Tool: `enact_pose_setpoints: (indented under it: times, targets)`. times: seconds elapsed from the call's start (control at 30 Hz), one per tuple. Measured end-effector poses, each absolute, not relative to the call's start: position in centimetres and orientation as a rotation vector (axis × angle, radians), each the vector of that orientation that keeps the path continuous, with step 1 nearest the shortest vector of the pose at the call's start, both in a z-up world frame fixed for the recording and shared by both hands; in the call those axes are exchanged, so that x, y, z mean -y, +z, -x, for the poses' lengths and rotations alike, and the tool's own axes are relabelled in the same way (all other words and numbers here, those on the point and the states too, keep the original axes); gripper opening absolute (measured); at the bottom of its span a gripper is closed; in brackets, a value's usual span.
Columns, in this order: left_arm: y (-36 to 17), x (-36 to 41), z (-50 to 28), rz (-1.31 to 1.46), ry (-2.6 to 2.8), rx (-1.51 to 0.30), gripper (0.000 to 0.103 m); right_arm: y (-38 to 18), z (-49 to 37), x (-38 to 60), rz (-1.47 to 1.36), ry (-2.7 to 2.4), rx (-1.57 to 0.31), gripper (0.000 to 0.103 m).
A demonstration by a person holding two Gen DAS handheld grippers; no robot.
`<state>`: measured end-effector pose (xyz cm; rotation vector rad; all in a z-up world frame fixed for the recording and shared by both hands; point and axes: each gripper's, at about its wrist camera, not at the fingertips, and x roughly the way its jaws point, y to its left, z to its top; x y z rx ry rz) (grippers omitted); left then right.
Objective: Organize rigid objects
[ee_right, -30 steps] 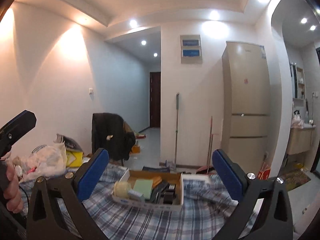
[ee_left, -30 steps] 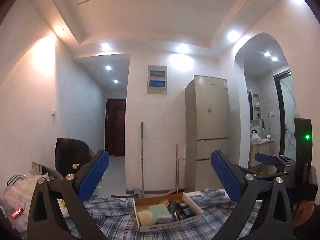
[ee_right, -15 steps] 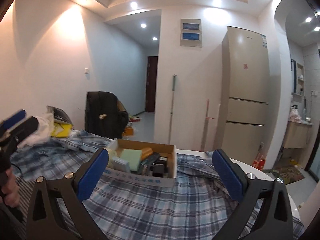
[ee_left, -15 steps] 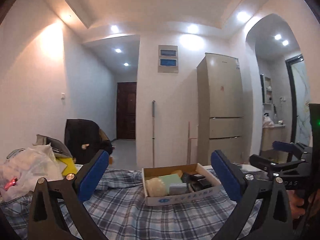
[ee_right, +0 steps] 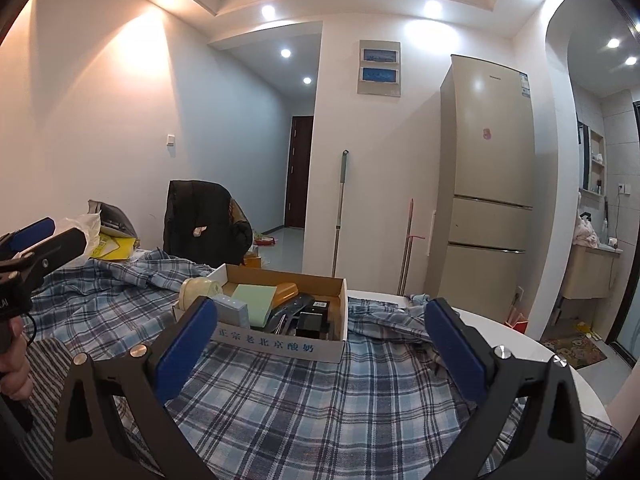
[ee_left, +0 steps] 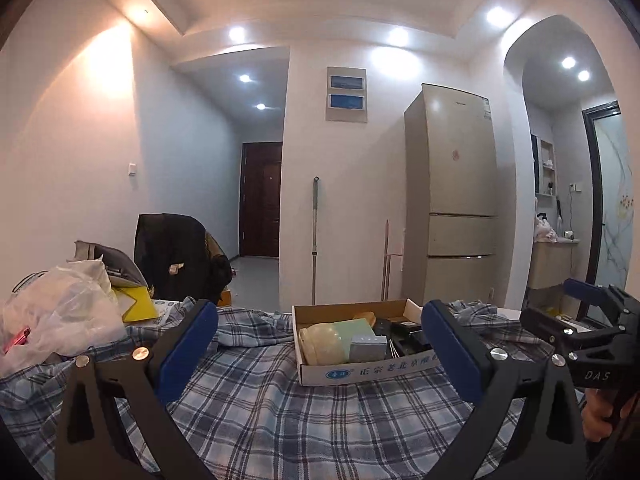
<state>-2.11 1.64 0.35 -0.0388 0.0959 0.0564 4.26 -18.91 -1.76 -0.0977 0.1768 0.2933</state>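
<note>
Both grippers above plaid cloth, jaws spread, empty. Left gripper, right gripper aimed at box on cloth. Box holds jar, green pad, dark items. Fridge behind.

Cardboard box: dark items at its right end too small and jumbled to identify, partly hidden behind left gripper finger in left view. Box's near-left corner is hidden behind right gripper finger in right view. Counter under plaid cloth mostly covered, cut off at bottom edge.
</note>
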Motion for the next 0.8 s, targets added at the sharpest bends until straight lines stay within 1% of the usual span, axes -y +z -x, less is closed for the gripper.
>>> enact_pose_setpoints:
  times: [0.13, 0.3, 0.8]
  targets:
    - [0.43, -1.55, 2.09, 0.035, 0.044, -0.097, 0.103, -1.89, -4.81, 19.26, 0.078, 0.290, -0.203, 0.103]
    - [0.58, -1.48, 2.91, 0.033, 0.038, -0.057, 0.103, -1.87, -4.69, 19.43, 0.073, 0.286, -0.200, 0.103]
    - [0.38, -1.06, 2.51, 0.017, 0.044, -0.075, 0.103, -2.02, -5.20, 19.39, 0.064, 0.296, -0.234, 0.103]
